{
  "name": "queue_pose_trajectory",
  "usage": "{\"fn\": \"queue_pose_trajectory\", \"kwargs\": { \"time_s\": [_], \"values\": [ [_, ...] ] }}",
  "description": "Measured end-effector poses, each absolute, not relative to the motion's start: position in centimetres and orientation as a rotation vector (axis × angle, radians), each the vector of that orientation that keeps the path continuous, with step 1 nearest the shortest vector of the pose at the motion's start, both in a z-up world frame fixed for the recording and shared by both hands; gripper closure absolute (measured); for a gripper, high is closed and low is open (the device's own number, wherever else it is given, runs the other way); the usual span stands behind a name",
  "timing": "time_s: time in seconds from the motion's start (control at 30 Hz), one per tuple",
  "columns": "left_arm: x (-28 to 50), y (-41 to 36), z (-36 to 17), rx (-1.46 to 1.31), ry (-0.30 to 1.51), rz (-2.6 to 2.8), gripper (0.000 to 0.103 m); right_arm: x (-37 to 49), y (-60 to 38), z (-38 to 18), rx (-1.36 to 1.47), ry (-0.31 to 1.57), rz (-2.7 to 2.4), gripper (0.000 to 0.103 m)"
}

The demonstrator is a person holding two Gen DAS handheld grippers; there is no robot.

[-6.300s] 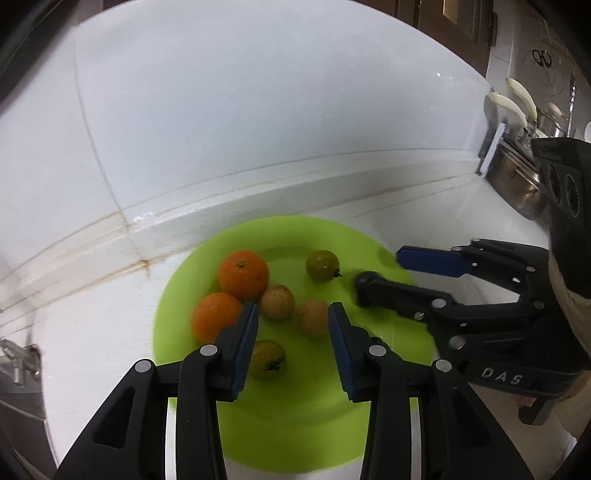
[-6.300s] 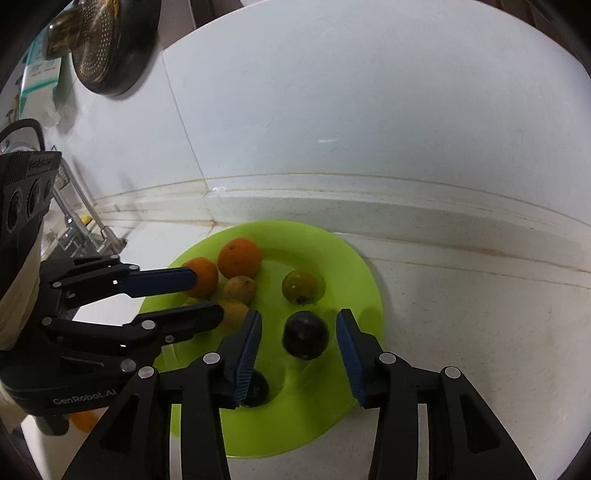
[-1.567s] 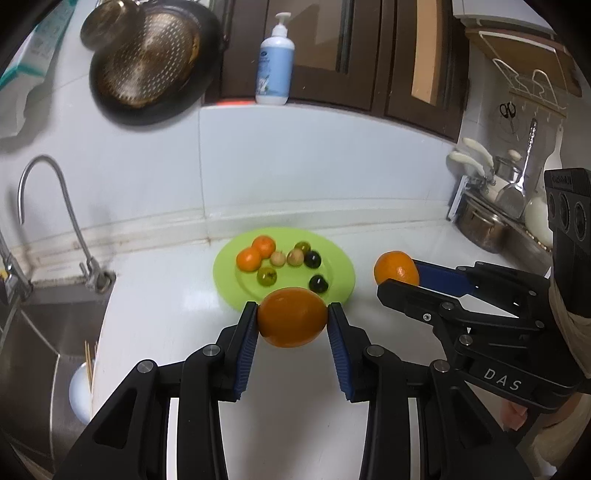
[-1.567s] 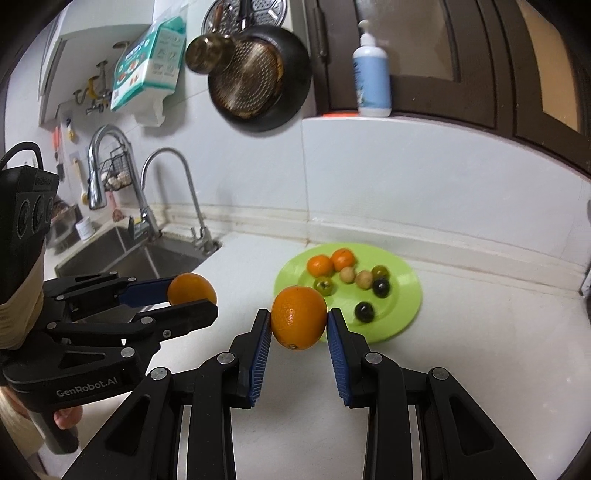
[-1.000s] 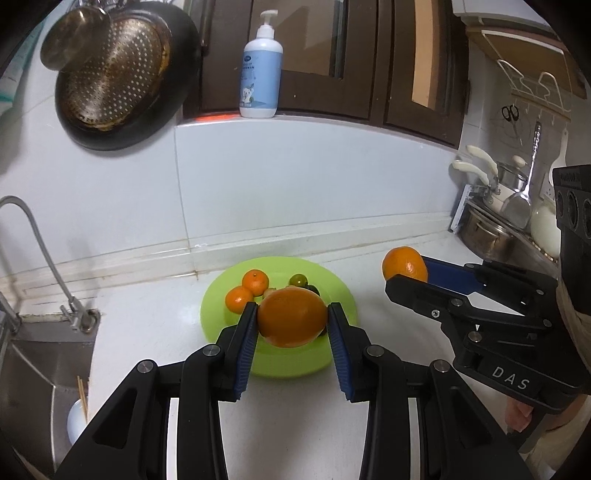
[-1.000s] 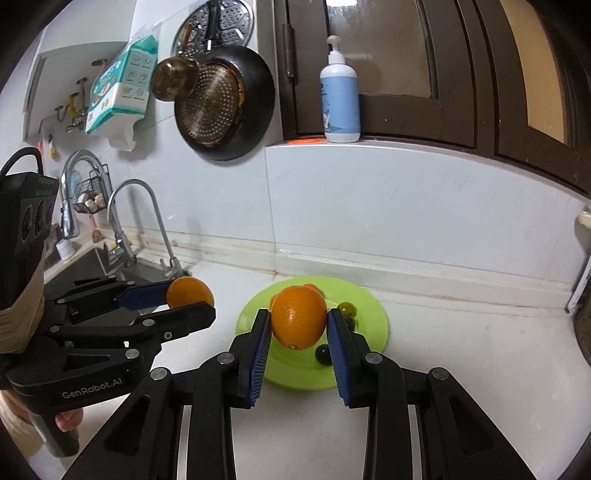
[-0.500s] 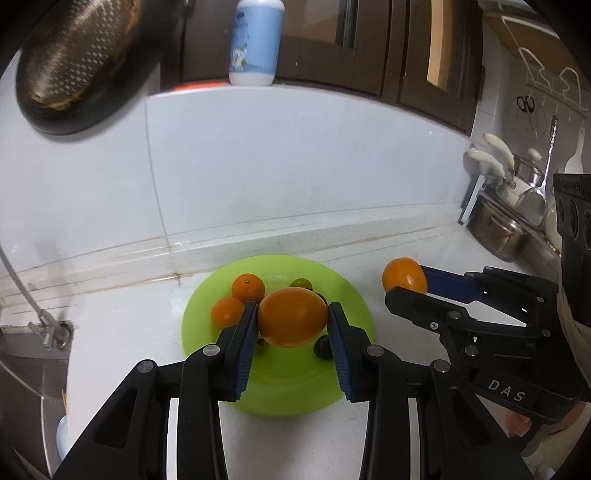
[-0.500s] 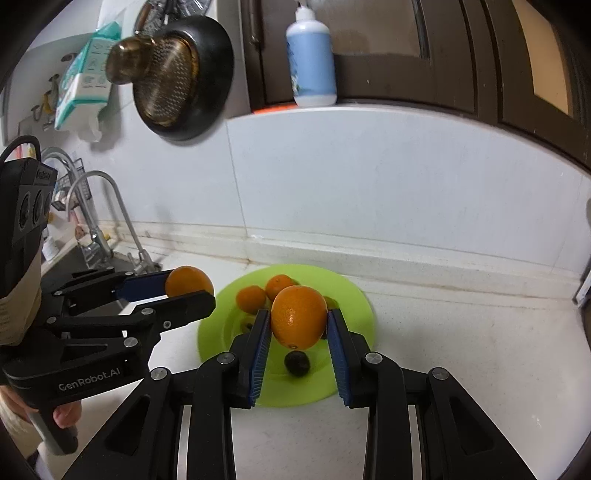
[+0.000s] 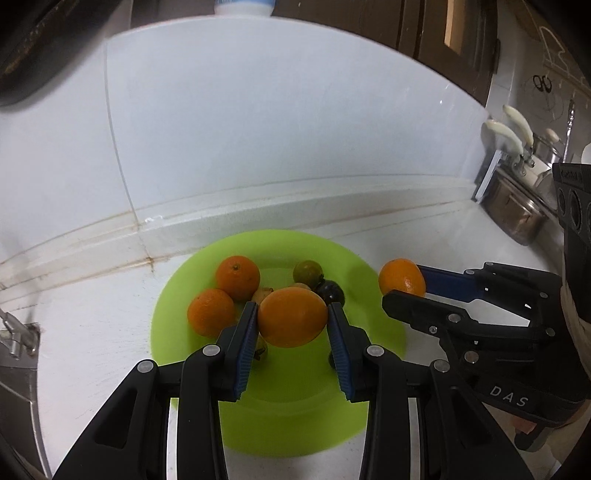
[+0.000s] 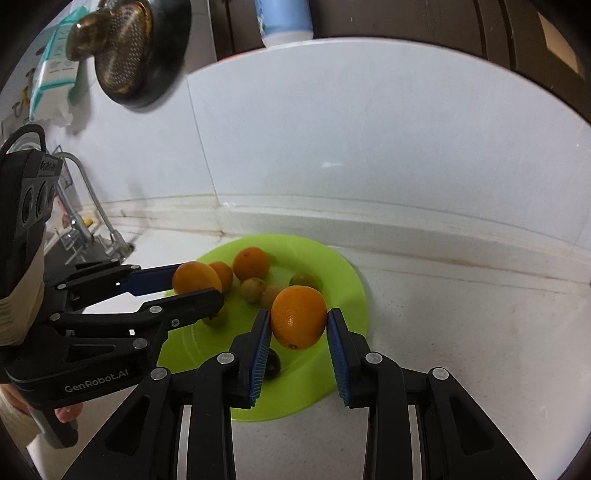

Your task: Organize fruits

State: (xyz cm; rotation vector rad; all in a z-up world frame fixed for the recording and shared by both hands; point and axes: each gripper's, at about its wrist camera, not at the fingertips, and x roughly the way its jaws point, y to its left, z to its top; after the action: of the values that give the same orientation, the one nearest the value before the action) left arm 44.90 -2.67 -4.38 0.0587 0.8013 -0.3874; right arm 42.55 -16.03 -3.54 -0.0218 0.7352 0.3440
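My left gripper [image 9: 291, 315] is shut on a large orange [image 9: 291, 325] and hangs over the near middle of the green plate [image 9: 295, 402]. My right gripper [image 10: 298, 321] is shut on another orange [image 10: 298, 306] above the plate's [image 10: 332, 266] right side. Each gripper shows in the other's view: the right gripper [image 9: 404, 286] with its orange [image 9: 400, 277], the left gripper [image 10: 197, 284] with its orange [image 10: 194, 277]. On the plate lie two small oranges [image 9: 237, 277], a green fruit [image 9: 308, 271], a dark fruit [image 9: 332, 291] and tan fruits partly hidden behind the held orange.
The plate rests on a white counter against a white tiled wall [image 9: 258, 129]. A faucet [image 10: 88, 206] and sink are at the left. A pan [image 10: 133, 48] and a soap bottle [image 10: 286, 22] hang or stand above. Metal pots [image 9: 517, 218] sit at the far right.
Both grippers, each still holding its orange, have come forward and down toward the plate, which now looms larger. Several seconds ago both stood open and empty over the plate.
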Motion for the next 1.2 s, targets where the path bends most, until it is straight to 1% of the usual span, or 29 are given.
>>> {"fn": "queue_pose_trajectory", "kwargs": {
  "time_s": [0.33, 0.37, 0.4, 0.47, 0.5, 0.53, 0.57, 0.63, 0.7, 0.87, 0.93, 0.97, 1.03, 1.07, 1.13, 1.2],
  "values": [
    [46.5, -2.6, -6.6, 0.065, 0.847, -0.394, 0.065, 44.8, -15.4, -6.3, -0.02, 0.796, 0.37, 0.071],
    [46.5, -2.6, -6.6, 0.065, 0.846, -0.395, 0.063, 44.9, -15.4, -6.5, -0.02, 0.8, 0.372, 0.071],
    [46.5, -2.6, -6.5, 0.068, 0.844, -0.391, 0.058, 45.0, -15.4, -6.6, -0.019, 0.804, 0.374, 0.071],
    [46.4, -2.4, -6.2, 0.073, 0.829, -0.372, 0.057, 45.2, -15.3, -6.9, -0.017, 0.809, 0.376, 0.07],
    [46.3, -2.3, -6.1, 0.072, 0.825, -0.367, 0.056, 45.3, -15.4, -7.0, -0.014, 0.815, 0.375, 0.068],
    [46.0, -2.1, -5.9, 0.071, 0.822, -0.354, 0.055, 45.3, -15.4, -7.1, -0.01, 0.817, 0.37, 0.062],
    [45.7, -1.8, -5.7, 0.07, 0.817, -0.339, 0.054, 45.2, -15.5, -7.0, -0.008, 0.814, 0.353, 0.06],
    [45.1, -1.4, -5.2, 0.07, 0.803, -0.313, 0.049, 44.8, -15.7, -6.7, -0.003, 0.803, 0.337, 0.06],
    [44.0, -1.2, -4.5, 0.072, 0.788, -0.285, 0.048, 44.1, -15.9, -6.3, 0.005, 0.797, 0.321, 0.06],
    [40.7, -0.1, -2.5, 0.047, 0.76, -0.216, 0.041, 41.1, -16.2, -4.1, 0.02, 0.75, 0.26, 0.059],
    [39.2, 0.4, -1.5, 0.05, 0.731, -0.182, 0.035, 39.5, -16.3, -3.0, 0.039, 0.722, 0.238, 0.053],
    [38.1, 0.6, -0.9, 0.054, 0.706, -0.166, 0.034, 39.0, -16.4, -2.6, 0.043, 0.712, 0.232, 0.053],
    [36.7, 1.0, 0.0, 0.06, 0.685, -0.16, 0.03, 37.4, -16.3, -1.5, 0.042, 0.682, 0.213, 0.053],
    [35.8, 1.2, 0.4, 0.056, 0.676, -0.165, 0.029, 36.4, -16.2, -0.9, 0.039, 0.664, 0.205, 0.052],
    [34.6, 1.5, 1.0, 0.048, 0.668, -0.174, 0.027, 34.9, -15.9, 0.0, 0.035, 0.643, 0.195, 0.047],
    [33.3, 1.6, 1.5, 0.047, 0.653, -0.182, 0.025, 33.2, -15.7, 0.8, 0.035, 0.622, 0.186, 0.045]
  ]
}}
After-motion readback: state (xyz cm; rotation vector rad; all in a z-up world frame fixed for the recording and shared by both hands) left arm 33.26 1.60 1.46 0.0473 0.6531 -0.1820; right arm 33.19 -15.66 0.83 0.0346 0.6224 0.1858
